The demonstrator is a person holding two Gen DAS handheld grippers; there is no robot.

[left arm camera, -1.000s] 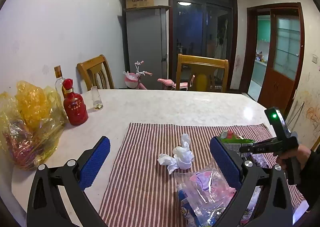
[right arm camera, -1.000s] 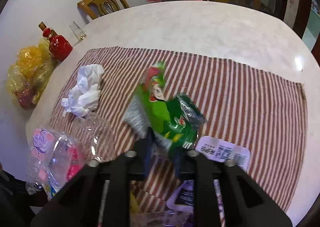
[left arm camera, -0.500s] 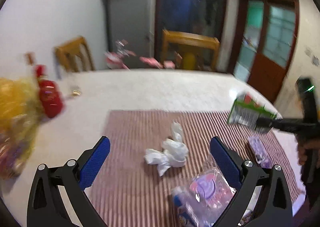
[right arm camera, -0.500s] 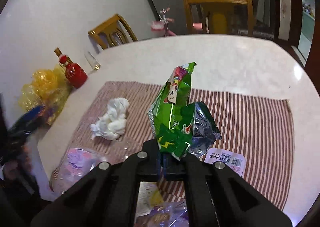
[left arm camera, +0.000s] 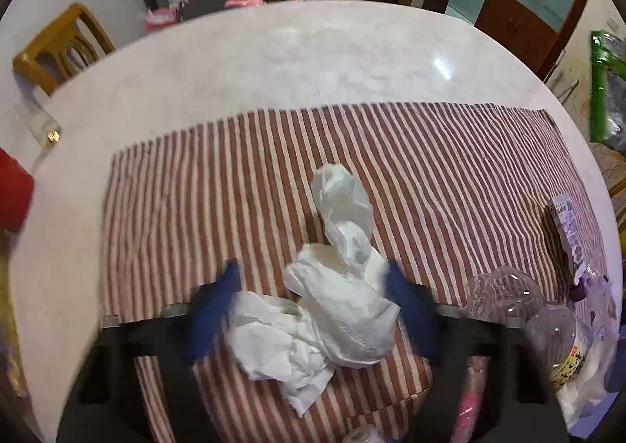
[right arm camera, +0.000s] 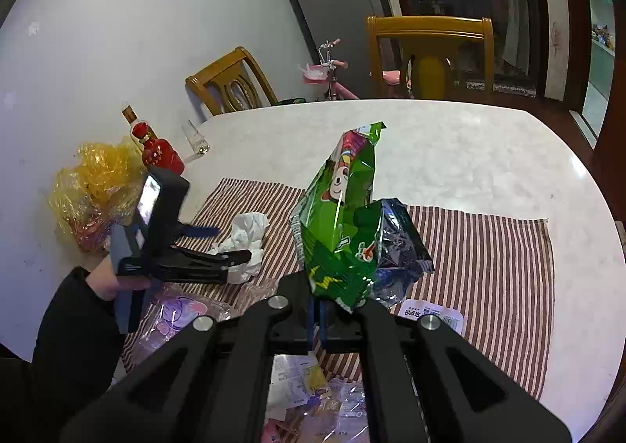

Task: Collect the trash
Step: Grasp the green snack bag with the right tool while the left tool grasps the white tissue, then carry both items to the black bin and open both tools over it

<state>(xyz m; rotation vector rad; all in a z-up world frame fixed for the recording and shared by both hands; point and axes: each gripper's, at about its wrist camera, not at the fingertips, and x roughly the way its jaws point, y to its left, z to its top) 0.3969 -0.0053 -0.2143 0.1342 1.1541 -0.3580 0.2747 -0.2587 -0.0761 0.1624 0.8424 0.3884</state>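
— White tissue (left arm camera: 332,310), crumpled near the front edge of the striped cloth (left arm camera: 450,185): my left gripper (left arm camera: 313,310) is down around it, jaws just closing, blue pads (left arm camera: 213,310) on either side. I can't tell if they press it.

— And to the right?

— My right gripper (right arm camera: 317,320) is clenched on the green snack bag (right arm camera: 340,216), holding it above the cloth. More wrappers (left arm camera: 563,216) lie by the table's (left arm camera: 313,52) right edge.
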